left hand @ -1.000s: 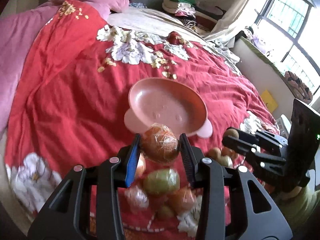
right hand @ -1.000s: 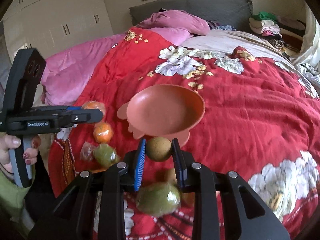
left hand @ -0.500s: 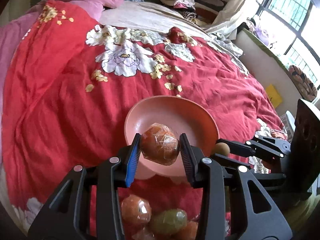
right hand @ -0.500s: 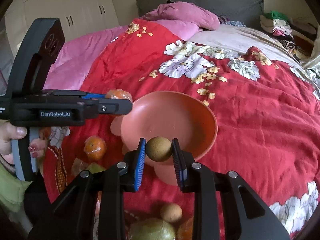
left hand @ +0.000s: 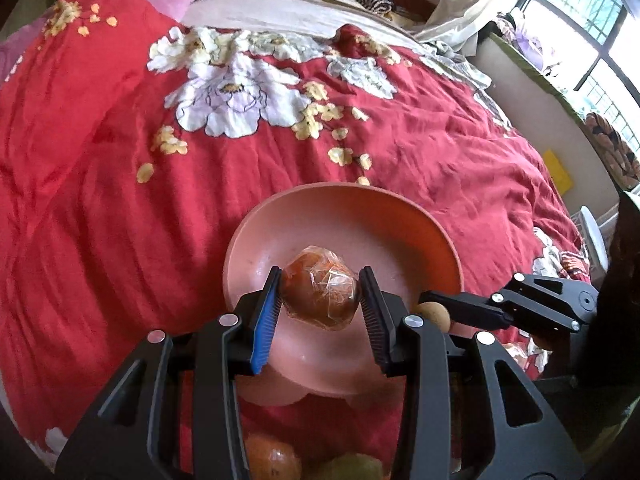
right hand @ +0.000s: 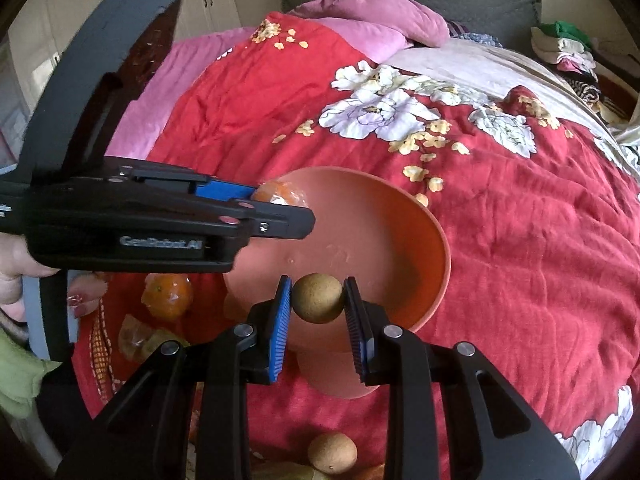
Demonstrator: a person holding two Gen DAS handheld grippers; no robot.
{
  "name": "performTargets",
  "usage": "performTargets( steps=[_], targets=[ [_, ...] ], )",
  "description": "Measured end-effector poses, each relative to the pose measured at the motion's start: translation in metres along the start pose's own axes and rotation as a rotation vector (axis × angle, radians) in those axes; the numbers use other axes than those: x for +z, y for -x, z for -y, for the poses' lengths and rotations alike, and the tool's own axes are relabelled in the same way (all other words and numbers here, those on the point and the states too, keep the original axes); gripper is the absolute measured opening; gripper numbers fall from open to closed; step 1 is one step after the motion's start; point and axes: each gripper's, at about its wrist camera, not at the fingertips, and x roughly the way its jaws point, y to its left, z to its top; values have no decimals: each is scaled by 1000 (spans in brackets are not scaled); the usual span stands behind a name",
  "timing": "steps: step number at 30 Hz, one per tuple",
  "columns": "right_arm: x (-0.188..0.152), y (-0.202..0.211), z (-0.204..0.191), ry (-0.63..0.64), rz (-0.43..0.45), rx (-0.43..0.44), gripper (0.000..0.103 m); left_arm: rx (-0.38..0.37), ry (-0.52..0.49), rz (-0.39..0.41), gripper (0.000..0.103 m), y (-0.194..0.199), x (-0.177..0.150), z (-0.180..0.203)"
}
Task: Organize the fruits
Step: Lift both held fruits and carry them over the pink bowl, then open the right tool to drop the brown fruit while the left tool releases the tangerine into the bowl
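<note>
Over pink bowl point(left hand: 256, 240) (seemingly empty): clawed fruits.

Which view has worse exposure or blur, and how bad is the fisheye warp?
Left wrist view: window blown out at upper right, plastic wrap on the wrapped orange glints, bowl sharp. Right wrist view: even light, no blown areas; the close left gripper looks soft. Both: strong barrel warp, dark corners, red quilt bulging.
</note>
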Motion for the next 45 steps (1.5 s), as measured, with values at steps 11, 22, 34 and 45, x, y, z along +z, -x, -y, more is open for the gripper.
performTargets(
  steps=[11, 22, 34, 45],
  targets=[
    [-1, -9, 2, 15, -31, -1, 25, 5, 2, -24, 31, -12, 2, -1],
    [-2, -13, 1, 13, -35, -5, 29, 13, 5, -28, 31, -15, 4, -2],
    [-3, -7, -3, 21, -25, 5, 33, 23, 15, -23, 31, -14, 1, -4],
    [-3, -1, -3, 21, -13, 15, 35, 33, 22, -14, 37, -10, 3, -5]
  ],
)
